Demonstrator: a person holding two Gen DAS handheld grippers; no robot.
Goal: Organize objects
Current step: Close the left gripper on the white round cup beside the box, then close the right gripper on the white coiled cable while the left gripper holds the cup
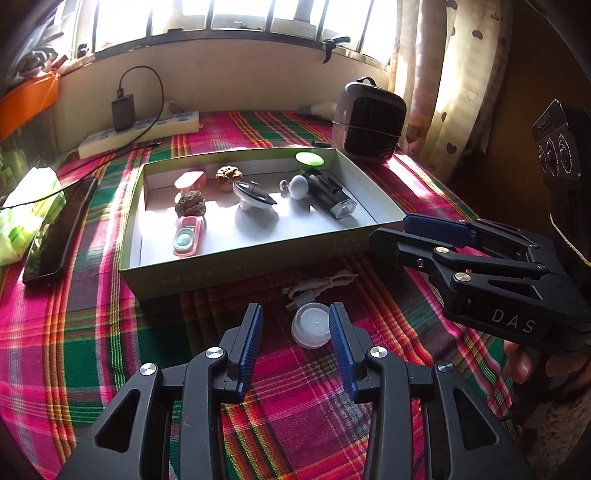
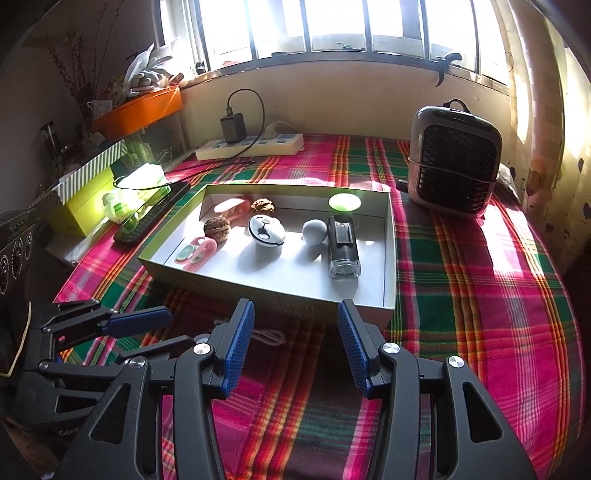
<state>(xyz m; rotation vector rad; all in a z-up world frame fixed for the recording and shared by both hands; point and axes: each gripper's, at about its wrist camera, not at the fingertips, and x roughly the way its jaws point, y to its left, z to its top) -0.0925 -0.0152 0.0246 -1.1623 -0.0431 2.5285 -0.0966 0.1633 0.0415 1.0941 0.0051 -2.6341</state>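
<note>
A plaid cloth [image 1: 92, 332] in pink, green and orange covers the bench, with sun falling across it from a barred window [image 2: 332, 26] along the back wall. A patterned curtain [image 1: 454, 85] hangs at the right.

On the cloth sits a shallow open box [image 1: 258, 258] with a white floor. It holds two walnuts [image 1: 191, 204], two pink cases [image 1: 188, 236], a white-and-black round gadget [image 1: 253, 201], a grey ball [image 1: 298, 186], a green disc [image 1: 309, 159] and a black bike light [image 1: 330, 195].

Behind the box lie a white power strip [image 1: 144, 134] with a black charger [image 1: 123, 110] plugged in, and a small grey fan heater [image 1: 367, 120] at the right. To the left are a dark phone [image 1: 55, 236] and a green tissue pack [image 1: 26, 210]; an orange box [image 2: 138, 110] sits on a ledge.

In front of the box, on the cloth, lie a small clear round cap [image 1: 311, 328] and a white cord [image 1: 321, 282] just behind it.

The left claw [image 1: 295, 347] stands apart, its blue pads either side of the cap without touching it. The right claw [image 2: 295, 343] also stands apart, empty, pointing at the box's near wall.
</note>
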